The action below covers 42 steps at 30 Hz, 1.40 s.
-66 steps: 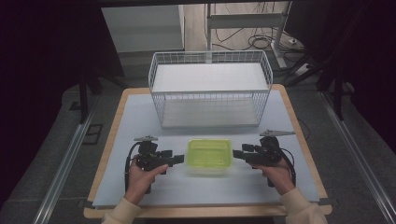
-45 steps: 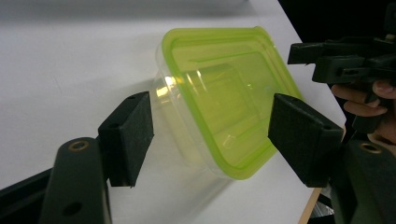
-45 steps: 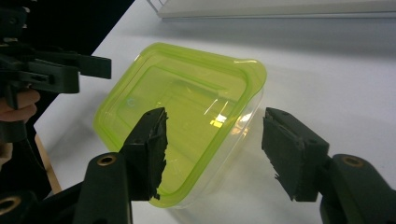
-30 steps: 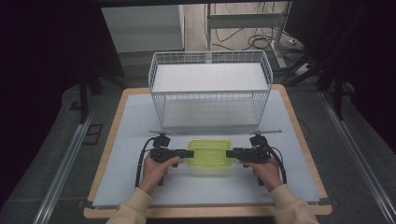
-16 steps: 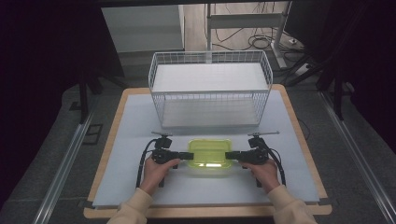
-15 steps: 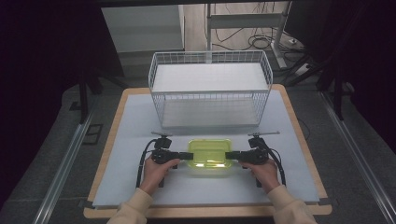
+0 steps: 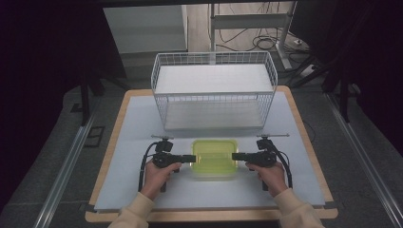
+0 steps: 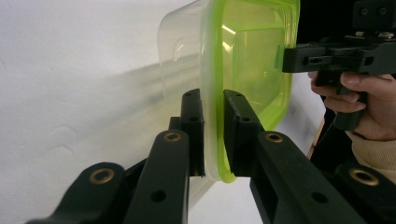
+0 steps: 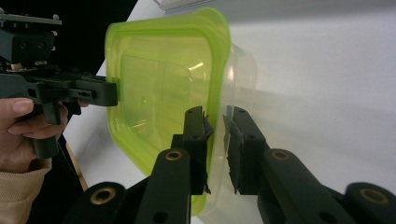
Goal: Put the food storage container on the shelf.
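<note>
A clear plastic container with a lime-green lid (image 7: 214, 158) sits on the white table mat, near the front centre. My left gripper (image 7: 192, 158) comes at it from the left and my right gripper (image 7: 234, 156) from the right, both lying level. In the left gripper view the jaws (image 8: 213, 100) are shut on the container's rim (image 8: 247, 56), with the right gripper (image 8: 285, 58) at the far side. In the right gripper view the jaws (image 9: 215, 116) clamp the opposite rim of the container (image 9: 159, 79), and the left gripper (image 9: 114, 93) touches the far edge.
A white wire basket (image 7: 214, 107) stands just behind the container, its front wall close to it. The white mat (image 7: 133, 123) lies on a wood-edged table (image 7: 304, 128). Dark floor, rails and cables surround the table.
Both grippers have moved inward from the container's sides until their jaws took hold of its rim. The container stays in about the same spot.
</note>
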Each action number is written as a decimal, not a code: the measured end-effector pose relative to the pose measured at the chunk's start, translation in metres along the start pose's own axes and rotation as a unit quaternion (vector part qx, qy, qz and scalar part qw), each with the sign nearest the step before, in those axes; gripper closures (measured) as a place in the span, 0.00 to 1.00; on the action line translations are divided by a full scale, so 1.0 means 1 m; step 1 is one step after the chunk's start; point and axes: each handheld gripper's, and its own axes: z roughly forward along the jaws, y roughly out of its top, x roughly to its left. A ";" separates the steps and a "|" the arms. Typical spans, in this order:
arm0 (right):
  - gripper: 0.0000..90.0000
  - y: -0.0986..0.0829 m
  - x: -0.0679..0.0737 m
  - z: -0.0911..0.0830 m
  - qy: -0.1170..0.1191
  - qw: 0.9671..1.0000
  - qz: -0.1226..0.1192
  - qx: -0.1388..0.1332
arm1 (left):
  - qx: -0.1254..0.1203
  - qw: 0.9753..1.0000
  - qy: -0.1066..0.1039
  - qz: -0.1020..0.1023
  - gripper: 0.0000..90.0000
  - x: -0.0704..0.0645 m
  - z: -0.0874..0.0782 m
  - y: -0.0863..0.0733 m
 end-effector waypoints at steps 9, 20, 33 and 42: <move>0.89 0.000 0.003 -0.004 0.008 1.000 -0.002 -0.007 | -0.006 1.000 -0.002 0.009 0.90 -0.006 -0.006 0.000; 0.89 0.003 0.012 -0.012 0.014 0.999 -0.019 -0.026 | -0.022 0.999 -0.011 0.022 0.90 -0.015 -0.016 0.002; 0.89 0.008 0.023 -0.020 0.017 0.998 -0.039 -0.040 | -0.033 0.999 -0.016 0.035 0.90 -0.023 -0.026 0.005; 0.89 0.013 0.029 -0.021 0.017 0.998 -0.050 -0.046 | -0.043 0.998 -0.016 0.040 0.90 -0.025 -0.031 0.008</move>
